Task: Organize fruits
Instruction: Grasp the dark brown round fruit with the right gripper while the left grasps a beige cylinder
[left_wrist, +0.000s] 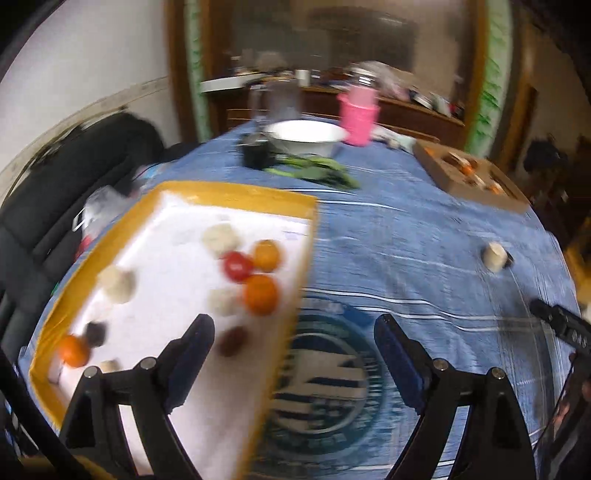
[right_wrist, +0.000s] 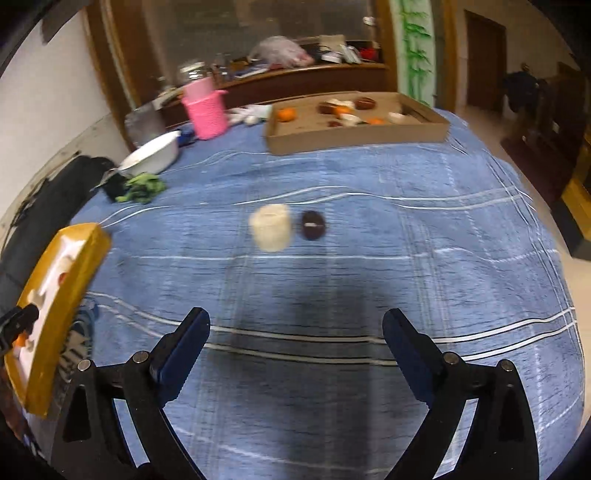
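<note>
Tabletop (right_wrist: 369, 258) under blue striped cloth. Yellow-rimmed tray (left_wrist: 236, 192) at left holds oranges (left_wrist: 260, 293) and a tomato (left_wrist: 238, 266). Cardboard tray (right_wrist: 354, 138) far side, more fruit. Left gripper (left_wrist: 293, 345) and right gripper (right_wrist: 295, 336): jaws wide, empty.

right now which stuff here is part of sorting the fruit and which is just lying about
Part of the job:
- yellow-rimmed tray of fruit
- cardboard tray of fruit
- pale piece and dark piece, loose on the cloth

Lying about:
- pink basket
- white bowl
- green leaves
</note>
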